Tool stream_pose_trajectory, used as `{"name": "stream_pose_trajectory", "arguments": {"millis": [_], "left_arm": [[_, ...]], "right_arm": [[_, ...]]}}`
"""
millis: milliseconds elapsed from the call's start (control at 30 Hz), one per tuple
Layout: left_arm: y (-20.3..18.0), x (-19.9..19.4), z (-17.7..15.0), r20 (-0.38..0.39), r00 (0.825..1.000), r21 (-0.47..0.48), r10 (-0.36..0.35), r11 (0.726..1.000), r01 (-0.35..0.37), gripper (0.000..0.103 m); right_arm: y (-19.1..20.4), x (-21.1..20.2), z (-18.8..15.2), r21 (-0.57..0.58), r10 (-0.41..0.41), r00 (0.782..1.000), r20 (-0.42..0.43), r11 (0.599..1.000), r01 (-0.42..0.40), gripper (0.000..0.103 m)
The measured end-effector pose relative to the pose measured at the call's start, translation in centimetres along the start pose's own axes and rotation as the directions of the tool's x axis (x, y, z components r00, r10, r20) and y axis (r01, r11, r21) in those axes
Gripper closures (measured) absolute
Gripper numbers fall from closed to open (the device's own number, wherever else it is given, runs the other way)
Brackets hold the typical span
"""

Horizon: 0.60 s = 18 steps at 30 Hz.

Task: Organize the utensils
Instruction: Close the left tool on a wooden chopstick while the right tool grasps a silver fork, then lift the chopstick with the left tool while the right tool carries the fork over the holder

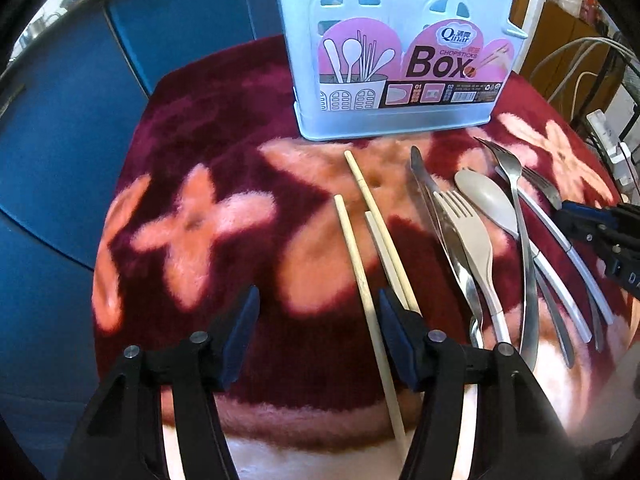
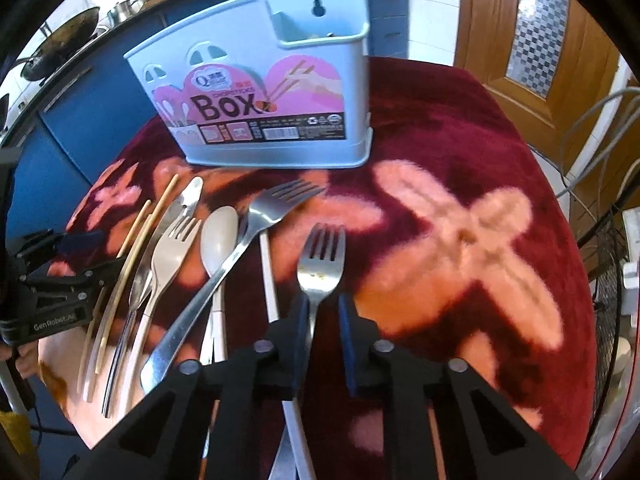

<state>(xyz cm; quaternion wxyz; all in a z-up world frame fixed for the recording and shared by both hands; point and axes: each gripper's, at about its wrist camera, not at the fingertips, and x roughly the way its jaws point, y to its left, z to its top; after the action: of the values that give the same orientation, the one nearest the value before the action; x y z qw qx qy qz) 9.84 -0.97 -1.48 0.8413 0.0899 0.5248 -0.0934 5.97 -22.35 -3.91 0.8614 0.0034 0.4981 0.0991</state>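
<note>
Three chopsticks just right of my left gripper, jaws half-wide, empty | right gripper jaws narrow around steel fork, contact unclear | spoon, forks left of it | box ahead on table

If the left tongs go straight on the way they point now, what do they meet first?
Probably the flowered cloth itself: the gap of the left tongs shows only fabric. The nearest chopstick lies just inside the right finger, so it may be brushed; depth is unclear.
</note>
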Motion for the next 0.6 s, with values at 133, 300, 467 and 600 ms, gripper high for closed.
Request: {"name": "stream_pose_trajectory", "arguments": {"millis": [133,300,467,600], "left_arm": [[-0.2,0.3,0.8,-0.018,1.0,0.0,-0.023,1.0,0.023,0.047],[-0.8,0.1,1.3,-0.002,0.998,0.021,-0.057,0.998,0.057,0.074],[-1.3,-0.5,0.8,0.039,0.997,0.04,-0.06,0.997,0.059,0.098],[-1.1,-1.4,0.2,0.063,0.992,0.006,-0.111,0.994,0.111,0.101]], "right_arm": [[0.1,0.7,0.7,0.001,0.02,1.0,-0.021,1.0,-0.02,0.084],[-0.2,1.0,1.0,-0.002,0.058,0.998,-0.032,0.998,-0.058,0.083],[-0.6,0.7,0.6,-0.014,0.083,0.997,-0.008,0.996,-0.083,0.088],[-0.8,-0.4,0.2,-0.021,0.073,0.996,0.049,0.997,-0.073,0.097]]}}
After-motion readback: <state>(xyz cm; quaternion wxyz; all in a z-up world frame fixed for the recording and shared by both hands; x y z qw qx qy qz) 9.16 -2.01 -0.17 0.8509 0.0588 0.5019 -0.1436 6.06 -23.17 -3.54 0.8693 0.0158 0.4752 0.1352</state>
